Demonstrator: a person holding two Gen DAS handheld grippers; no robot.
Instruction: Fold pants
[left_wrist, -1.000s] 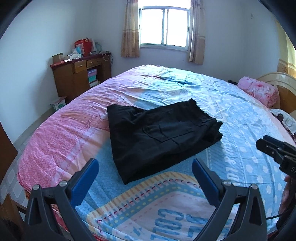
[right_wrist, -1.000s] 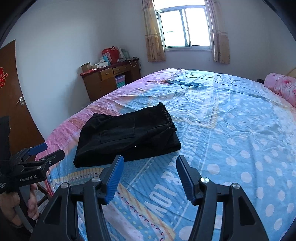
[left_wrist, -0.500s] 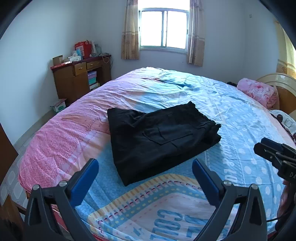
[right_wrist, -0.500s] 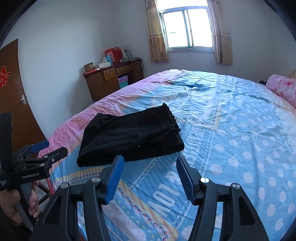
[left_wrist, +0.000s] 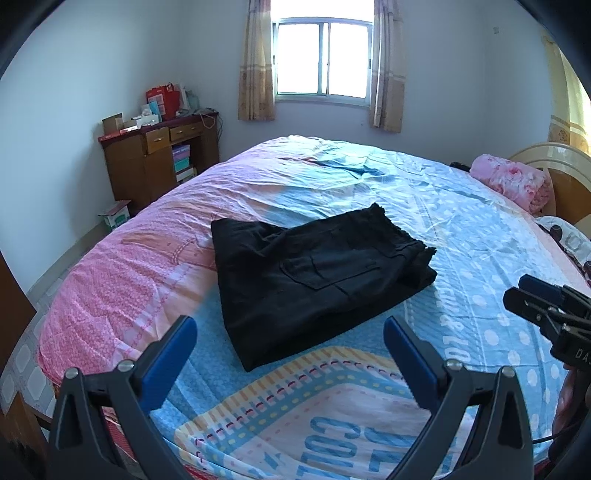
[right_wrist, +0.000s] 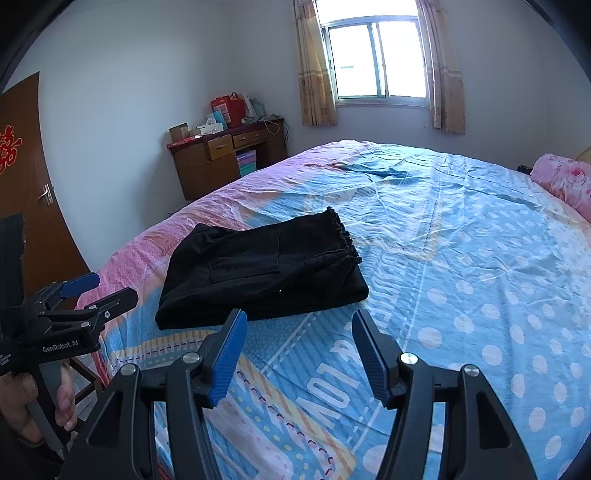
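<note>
Black pants (left_wrist: 317, 280) (right_wrist: 262, 269) lie folded into a flat rectangle on the bed (left_wrist: 461, 229), with a cargo pocket on top and the gathered waistband toward the far right. My left gripper (left_wrist: 290, 328) hovers just short of their near edge, open wide with nothing between its blue pads. My right gripper (right_wrist: 299, 325) is held above the bedspread near the pants' near right corner, also open and empty. Each gripper shows at the edge of the other's view, the right gripper (left_wrist: 535, 299) and the left gripper (right_wrist: 99, 291), held in a person's hand (right_wrist: 44, 410).
The bedspread is pink on the left and blue with white dots on the right. A pink rolled blanket (left_wrist: 513, 181) lies by the headboard. A wooden desk (left_wrist: 155, 162) with boxes stands in the far left corner under the window (left_wrist: 321, 62). A brown door (right_wrist: 26, 192) is at left.
Both views have tilted slightly, so the pants sit a little higher in the frames. The pants themselves have not moved, and both grippers stay open.
</note>
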